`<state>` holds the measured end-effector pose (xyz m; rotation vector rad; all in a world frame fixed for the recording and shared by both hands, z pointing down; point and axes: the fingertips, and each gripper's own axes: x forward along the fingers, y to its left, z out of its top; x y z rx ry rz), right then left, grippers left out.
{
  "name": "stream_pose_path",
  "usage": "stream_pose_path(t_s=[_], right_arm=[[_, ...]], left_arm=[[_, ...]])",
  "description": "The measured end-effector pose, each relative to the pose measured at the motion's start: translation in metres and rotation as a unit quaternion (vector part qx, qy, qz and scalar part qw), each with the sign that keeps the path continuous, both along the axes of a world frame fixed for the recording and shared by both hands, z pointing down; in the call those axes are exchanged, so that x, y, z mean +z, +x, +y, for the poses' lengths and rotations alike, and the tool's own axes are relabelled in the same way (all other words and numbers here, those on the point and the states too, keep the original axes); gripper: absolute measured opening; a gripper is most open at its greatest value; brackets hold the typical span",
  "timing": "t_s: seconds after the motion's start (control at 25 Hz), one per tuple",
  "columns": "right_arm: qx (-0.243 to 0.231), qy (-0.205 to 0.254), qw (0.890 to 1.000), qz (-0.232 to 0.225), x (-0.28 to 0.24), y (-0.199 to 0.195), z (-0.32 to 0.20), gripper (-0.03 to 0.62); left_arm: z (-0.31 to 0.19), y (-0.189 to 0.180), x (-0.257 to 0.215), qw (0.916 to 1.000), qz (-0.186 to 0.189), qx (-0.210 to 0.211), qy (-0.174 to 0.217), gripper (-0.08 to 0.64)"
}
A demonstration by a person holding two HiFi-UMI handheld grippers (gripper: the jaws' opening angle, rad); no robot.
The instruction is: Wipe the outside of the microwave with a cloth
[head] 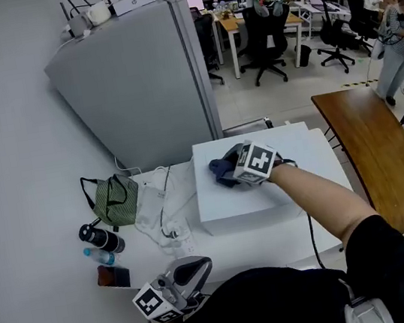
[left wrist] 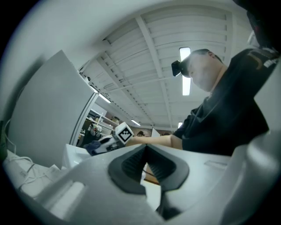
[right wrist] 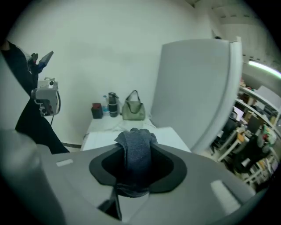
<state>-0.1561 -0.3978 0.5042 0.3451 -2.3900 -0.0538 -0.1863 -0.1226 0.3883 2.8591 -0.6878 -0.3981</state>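
The white microwave stands on the white table, its flat top facing up. A dark blue cloth lies bunched on the left part of that top, and my right gripper is shut on it, pressing it down. In the right gripper view the cloth fills the gap between the jaws, with the microwave top just beyond. My left gripper hangs low by the table's front edge, well apart from the microwave. Its dark pads meet with nothing between them.
A tall grey fridge stands behind the microwave. Left of it on the table are a green bag, a black bottle, a water bottle, a red box and loose cables. A wooden table is at right.
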Motion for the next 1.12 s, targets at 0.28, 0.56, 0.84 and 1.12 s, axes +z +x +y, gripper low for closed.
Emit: stream_pose_path(t_s=[0.28,0.56,0.84,1.12], right_arm=[[-0.027,-0.018,0.998,0.059,0.045,-0.099,0.023,0.133],[0.079,-0.026,0.993,0.086,0.056,0.145,0.005,0.133],[0.203,-0.013,0.971,0.124,0.043,0.350,0.009,0.132],[-0.012,0.044,0.999,0.008,-0.016,0.072,0.044,0.133]], left_arm=[[0.006,-0.047,0.019,0.9997,-0.023,-0.008,-0.007,0.005],[-0.007,0.035,-0.005,0.9984,-0.007,0.056,0.001,0.005],[-0.014,0.108,-0.006,0.9935,0.000,0.114,-0.002,0.005],[-0.009,0.058,-0.005,0.9976,-0.007,0.069,0.006,0.005]])
